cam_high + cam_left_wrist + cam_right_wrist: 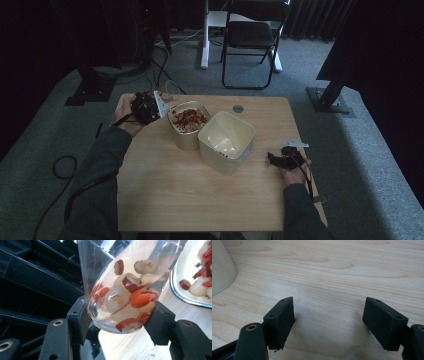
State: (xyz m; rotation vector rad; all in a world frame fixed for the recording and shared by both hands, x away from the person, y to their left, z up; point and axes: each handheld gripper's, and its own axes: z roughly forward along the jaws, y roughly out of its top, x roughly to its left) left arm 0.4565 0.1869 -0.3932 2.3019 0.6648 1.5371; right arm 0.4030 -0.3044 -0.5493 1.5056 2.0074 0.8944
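Observation:
My left gripper is at the table's far left corner, its jaws shut on a clear plastic cup that is tilted. In the left gripper view the cup holds red date slices, orange berries and pale round pieces. Its mouth points toward a metal container with the same red and white mix inside; the container's rim lies just right of the cup. A cream bin stands against the container, tilted and empty. My right gripper rests low on the table right of the bin, open with bare wood between its jaws.
The bin's wall is off to the left of the right jaws. A round grommet sits near the table's far edge and a small white piece lies near the right hand. A black chair and floor cables stand beyond the table.

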